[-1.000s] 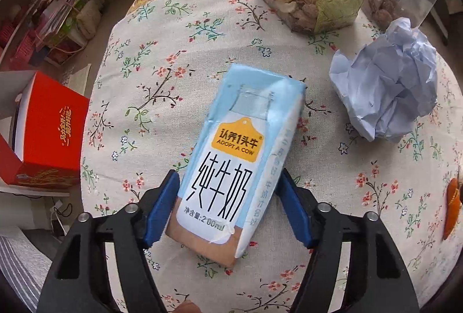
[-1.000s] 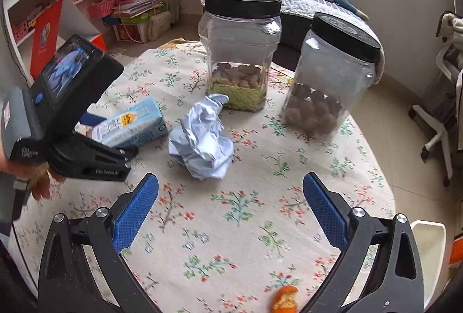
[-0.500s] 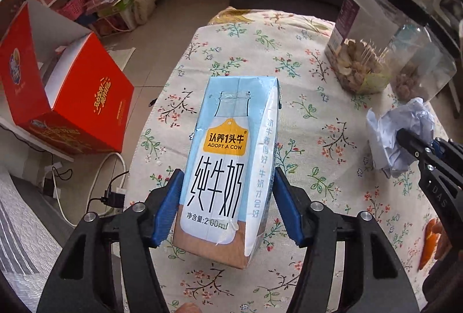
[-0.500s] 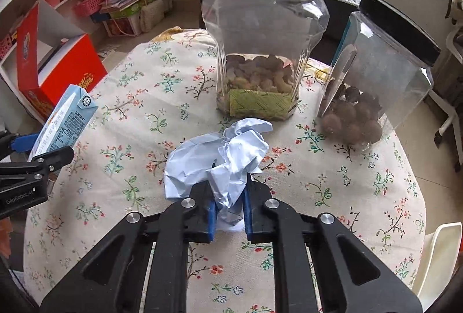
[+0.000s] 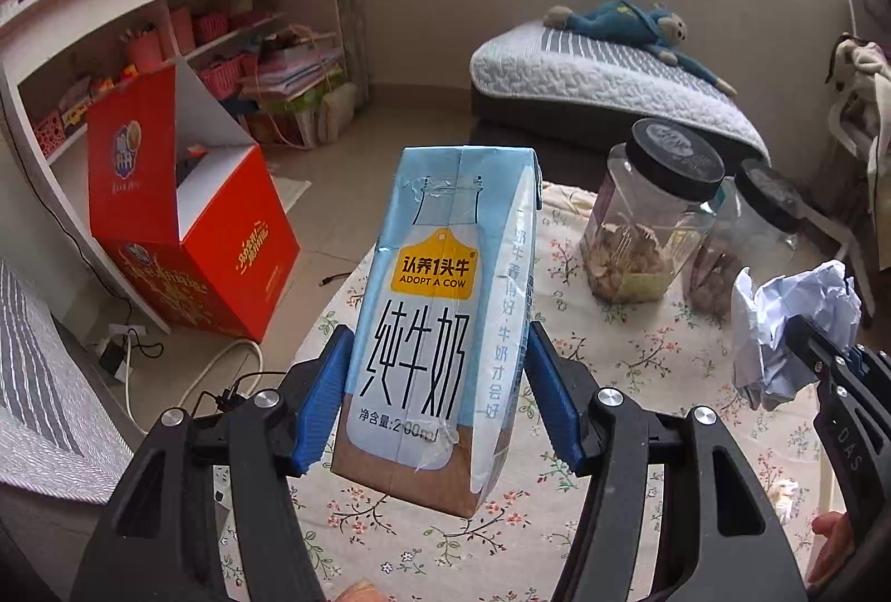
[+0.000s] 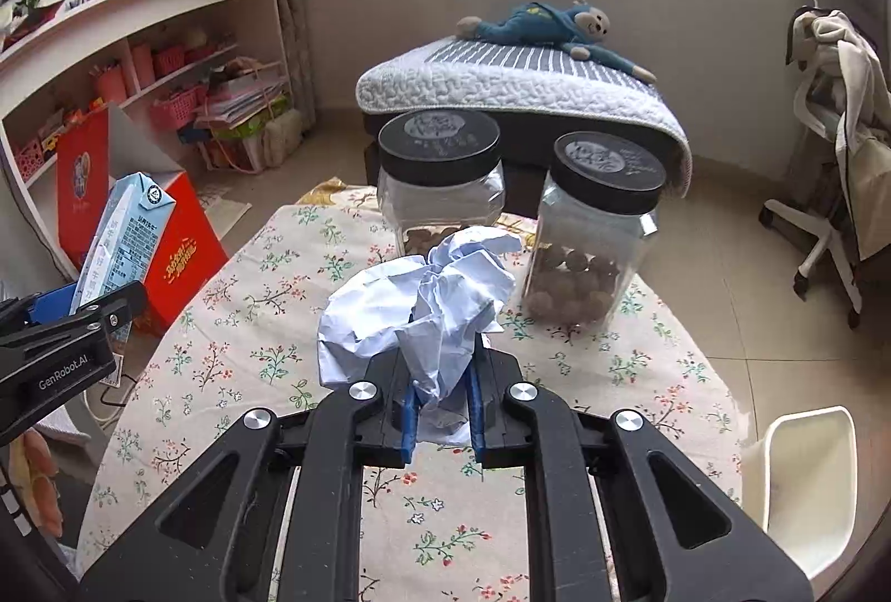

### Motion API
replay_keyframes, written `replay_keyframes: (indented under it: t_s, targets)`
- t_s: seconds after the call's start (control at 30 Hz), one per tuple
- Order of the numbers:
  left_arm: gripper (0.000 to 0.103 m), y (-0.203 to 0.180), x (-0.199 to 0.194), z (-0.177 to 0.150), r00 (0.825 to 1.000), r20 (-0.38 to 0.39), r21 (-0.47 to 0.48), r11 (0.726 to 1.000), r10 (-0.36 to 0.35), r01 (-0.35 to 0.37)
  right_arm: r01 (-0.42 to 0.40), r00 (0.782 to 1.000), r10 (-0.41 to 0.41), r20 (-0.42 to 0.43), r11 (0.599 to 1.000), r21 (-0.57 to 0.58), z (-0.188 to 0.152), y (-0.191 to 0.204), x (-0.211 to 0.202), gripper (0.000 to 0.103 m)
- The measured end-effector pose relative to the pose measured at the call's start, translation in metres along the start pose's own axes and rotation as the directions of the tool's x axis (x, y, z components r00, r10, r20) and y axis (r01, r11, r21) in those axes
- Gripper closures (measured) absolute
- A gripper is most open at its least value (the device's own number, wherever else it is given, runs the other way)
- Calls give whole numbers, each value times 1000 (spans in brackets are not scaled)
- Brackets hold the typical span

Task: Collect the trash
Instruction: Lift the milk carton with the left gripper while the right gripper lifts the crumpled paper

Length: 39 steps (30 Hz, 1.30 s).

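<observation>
My left gripper (image 5: 437, 396) is shut on a light-blue milk carton (image 5: 440, 318) and holds it upright, lifted above the floral table (image 5: 640, 357). The carton also shows at the left of the right wrist view (image 6: 125, 240). My right gripper (image 6: 441, 407) is shut on a crumpled white paper ball (image 6: 423, 307) and holds it above the table. The paper ball also shows at the right edge of the left wrist view (image 5: 791, 329).
Two clear jars with black lids (image 6: 440, 190) (image 6: 596, 234) stand at the table's far side. An open red box (image 5: 189, 212) sits on the floor to the left by white shelves (image 5: 139, 17). A bed (image 6: 518, 84) lies behind. A white bin (image 6: 802, 474) is at right.
Both grippers have risen from the table with their loads. The right gripper went from open to shut on the paper ball. The carton has tilted upright.
</observation>
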<state>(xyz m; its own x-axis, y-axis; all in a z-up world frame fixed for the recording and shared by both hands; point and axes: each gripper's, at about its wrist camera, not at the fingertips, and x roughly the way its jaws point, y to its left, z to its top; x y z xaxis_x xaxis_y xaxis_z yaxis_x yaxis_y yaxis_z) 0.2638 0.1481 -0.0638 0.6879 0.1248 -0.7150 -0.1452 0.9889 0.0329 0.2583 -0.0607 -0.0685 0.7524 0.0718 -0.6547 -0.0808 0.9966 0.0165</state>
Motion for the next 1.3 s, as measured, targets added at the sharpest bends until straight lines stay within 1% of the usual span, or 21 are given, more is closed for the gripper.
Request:
replay_keyframes:
  t_s: [0.07, 0.13, 0.23, 0.27, 0.33, 0.43, 0.5, 0.67, 0.87, 1.07, 1.3]
  targets:
    - [42, -5, -13, -4, 999, 44, -17, 1000, 11, -10, 15, 999, -15, 31, 1000, 4, -2, -5, -13, 90]
    - [42, -9, -21, -9, 997, 70, -34, 999, 18, -15, 29, 997, -29, 74, 1000, 10, -4, -10, -25, 90]
    - [42, -20, -32, -16, 992, 123, -50, 998, 31, -25, 57, 987, -59, 148, 998, 20, -11, -17, -38, 90]
    - [42, -24, -36, -17, 989, 142, -46, 999, 34, -28, 67, 985, -70, 160, 997, 25, -13, -19, -40, 90]
    - [42, -37, -46, -19, 981, 190, -27, 999, 38, -34, 71, 984, -76, 162, 997, 33, -12, -24, -40, 90]
    - [42, -54, -63, -18, 964, 265, -8, 999, 35, -34, 94, 977, -100, 186, 995, 41, -9, -33, -45, 90]
    - [42, -66, -71, -17, 955, 295, 2, 1000, 26, -27, 107, 974, -117, 195, 992, 61, -7, -43, -49, 90]
    - [42, -92, -82, -17, 946, 323, 25, 1000, -16, 9, 136, 966, -156, 206, 985, 108, -6, -70, -59, 90]
    - [42, -123, -90, -22, 942, 328, 63, 997, -68, 50, 169, 958, -198, 207, 974, 148, -12, -96, -71, 90]
    - [42, -151, -103, -27, 931, 344, 100, 991, -123, 94, 200, 947, -239, 217, 962, 185, -17, -119, -85, 90]
    - [42, -179, -115, -33, 923, 332, 129, 979, -193, 159, 235, 932, -284, 227, 947, 221, -24, -146, -104, 90]
